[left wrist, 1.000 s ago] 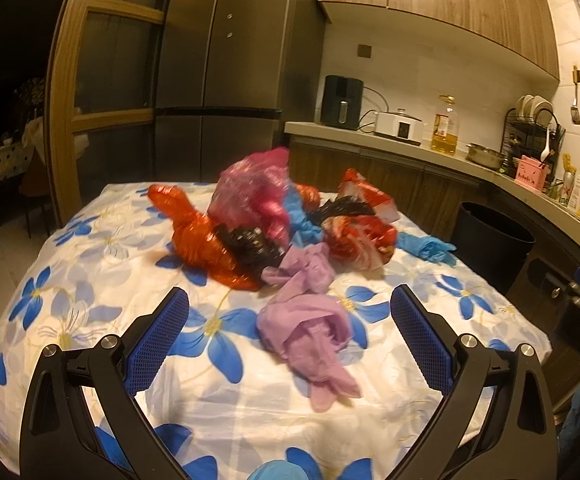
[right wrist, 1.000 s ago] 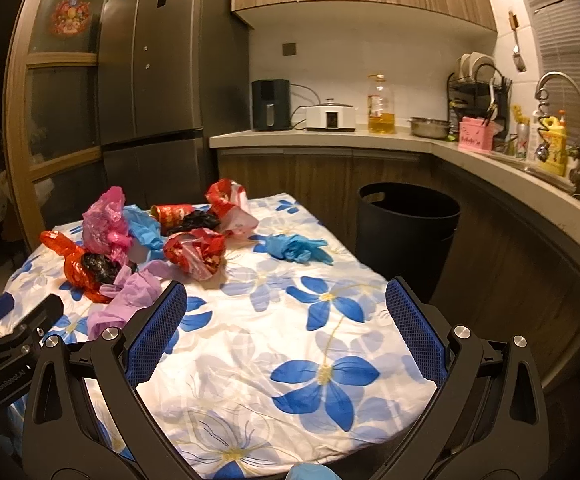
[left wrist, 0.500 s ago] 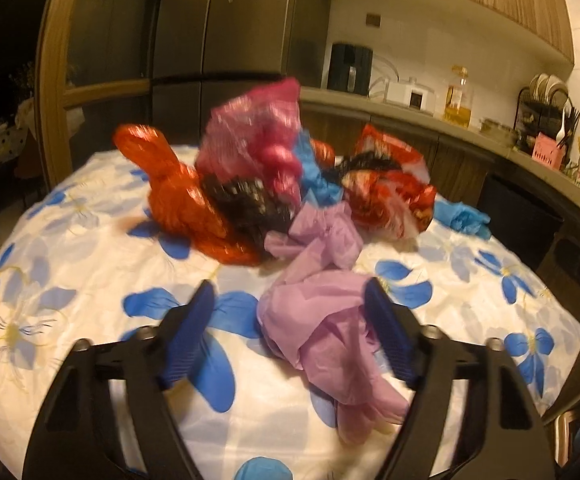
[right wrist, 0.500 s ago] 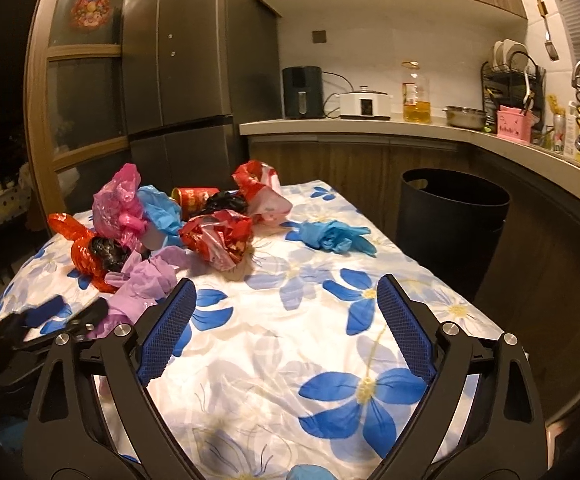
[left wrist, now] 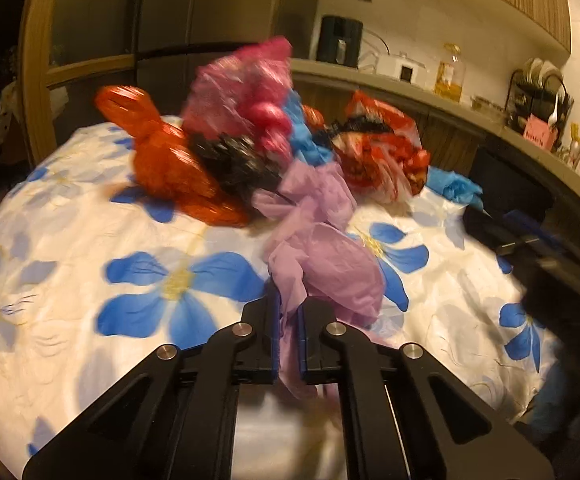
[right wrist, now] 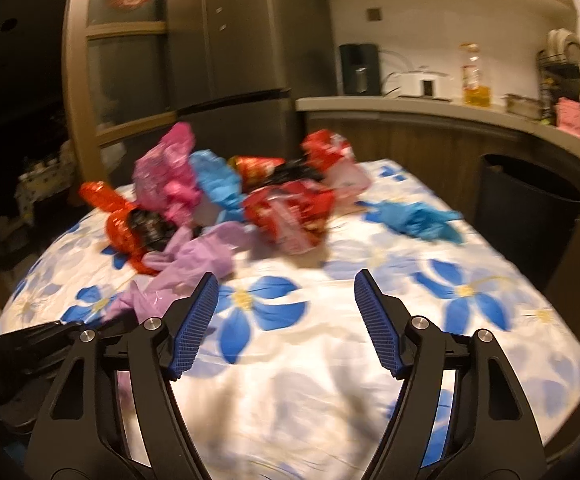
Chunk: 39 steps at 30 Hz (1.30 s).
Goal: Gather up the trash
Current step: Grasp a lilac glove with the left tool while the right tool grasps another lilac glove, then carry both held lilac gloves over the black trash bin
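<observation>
Pinching the lilac bag (left wrist: 325, 264) by its near tail, left gripper (left wrist: 288, 320) clamped tight so it lifts clear of the trash pile (left wrist: 250, 136) behind it on the worktop (left wrist: 90, 352). Right gripper (right wrist: 286, 324) wide open, empty, free for the blue glove (right wrist: 417, 220) near the black bin (right wrist: 529, 216).

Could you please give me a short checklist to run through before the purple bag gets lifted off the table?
1. Left gripper shut on the purple bag: ok.
2. Grip deep enough to hold: cannot tell, only an edge is pinched.
3. Purple bag free of the black bag: not ok, they touch.
4. Right gripper open and empty: ok.
5. Black bin open: ok.
</observation>
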Tool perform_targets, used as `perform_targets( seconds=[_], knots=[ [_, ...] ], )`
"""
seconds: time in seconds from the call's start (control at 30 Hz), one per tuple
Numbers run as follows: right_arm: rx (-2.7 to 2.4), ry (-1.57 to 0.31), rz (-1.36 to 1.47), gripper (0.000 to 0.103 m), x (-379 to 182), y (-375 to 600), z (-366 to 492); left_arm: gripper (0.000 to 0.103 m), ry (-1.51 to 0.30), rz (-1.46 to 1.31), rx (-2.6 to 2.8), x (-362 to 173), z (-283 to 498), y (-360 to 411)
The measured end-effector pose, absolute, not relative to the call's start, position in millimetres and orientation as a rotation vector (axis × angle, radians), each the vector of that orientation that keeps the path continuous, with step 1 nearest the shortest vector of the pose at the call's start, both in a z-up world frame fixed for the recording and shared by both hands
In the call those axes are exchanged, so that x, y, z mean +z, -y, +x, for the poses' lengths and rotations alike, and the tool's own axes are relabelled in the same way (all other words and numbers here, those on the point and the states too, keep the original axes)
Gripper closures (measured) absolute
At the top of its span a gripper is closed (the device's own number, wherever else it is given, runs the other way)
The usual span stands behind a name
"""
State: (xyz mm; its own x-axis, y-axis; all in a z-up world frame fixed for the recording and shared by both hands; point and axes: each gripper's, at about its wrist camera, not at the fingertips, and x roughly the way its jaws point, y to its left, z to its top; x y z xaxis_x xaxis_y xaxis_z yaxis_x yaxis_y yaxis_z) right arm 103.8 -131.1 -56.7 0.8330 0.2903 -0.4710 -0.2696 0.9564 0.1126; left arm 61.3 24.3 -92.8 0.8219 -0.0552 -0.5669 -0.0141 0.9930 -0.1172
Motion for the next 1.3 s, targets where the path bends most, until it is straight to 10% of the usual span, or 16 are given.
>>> perform_targets(
  seconds=[0.5, 0.77, 1.3],
  knots=[
    [0.395, -0.625, 0.035, 0.047, -82, 59, 168, 0.098, -0.523, -0.178, 0.138, -67, 50, -73],
    [0.436, -0.682, 0.025, 0.092, -92, 52, 179, 0.098, -0.526, -0.153, 0.141, -63, 54, -68],
    [0.351, -0.517, 0.048, 0.096, -28, 144, 124, 0.098, -0.457, -0.111, 0.058, -22, 73, -10]
  ],
)
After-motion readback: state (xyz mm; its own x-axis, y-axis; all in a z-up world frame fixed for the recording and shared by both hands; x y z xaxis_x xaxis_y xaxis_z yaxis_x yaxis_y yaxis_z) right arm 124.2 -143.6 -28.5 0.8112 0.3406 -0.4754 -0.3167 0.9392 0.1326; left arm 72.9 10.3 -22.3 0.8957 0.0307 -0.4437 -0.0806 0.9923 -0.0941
